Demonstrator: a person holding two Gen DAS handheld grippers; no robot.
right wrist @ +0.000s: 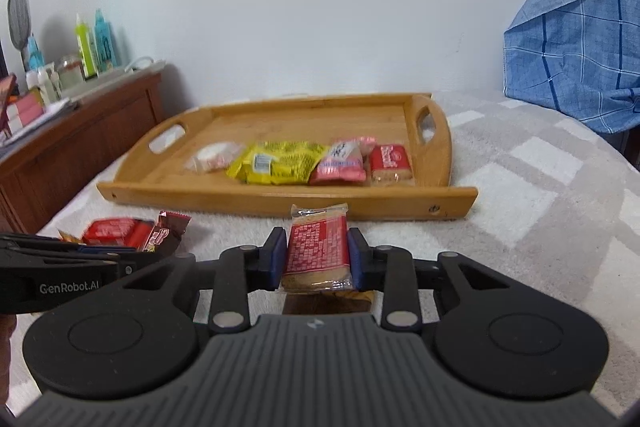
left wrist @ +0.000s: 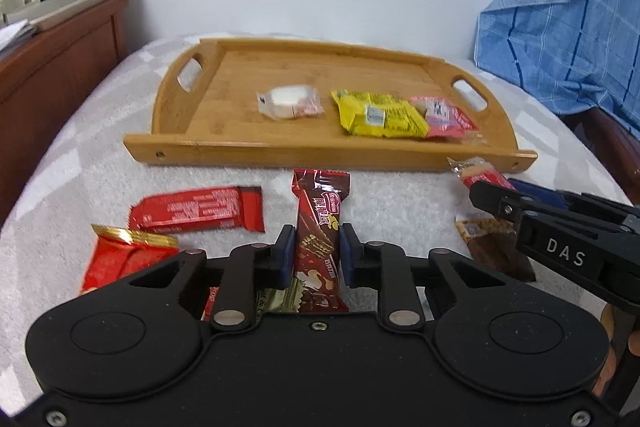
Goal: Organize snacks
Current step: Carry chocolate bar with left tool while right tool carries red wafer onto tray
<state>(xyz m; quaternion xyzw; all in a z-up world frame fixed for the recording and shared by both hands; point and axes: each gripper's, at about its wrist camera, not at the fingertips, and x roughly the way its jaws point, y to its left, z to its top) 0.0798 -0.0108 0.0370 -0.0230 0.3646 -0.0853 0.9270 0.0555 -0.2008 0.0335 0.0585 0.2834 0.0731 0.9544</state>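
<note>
My left gripper (left wrist: 316, 249) is shut on a dark red wafer bar (left wrist: 318, 227), held just in front of the wooden tray (left wrist: 280, 149). My right gripper (right wrist: 317, 254) is shut on a red biscuit pack (right wrist: 316, 247), also in front of the tray (right wrist: 280, 197). In the tray lie a white snack (left wrist: 290, 101), a yellow pack (left wrist: 380, 115), a pink pack (left wrist: 448, 115) and another red biscuit pack (right wrist: 390, 163). A red bar (left wrist: 196, 209), a red and gold pack (left wrist: 124, 255) and a brown pack (left wrist: 496, 247) lie on the white blanket.
A wooden cabinet (left wrist: 60, 63) with bottles stands at the left. A blue checked cloth (left wrist: 568, 19) hangs at the right. The right gripper's body (left wrist: 560, 227) reaches in at the right of the left wrist view. A white wall is behind.
</note>
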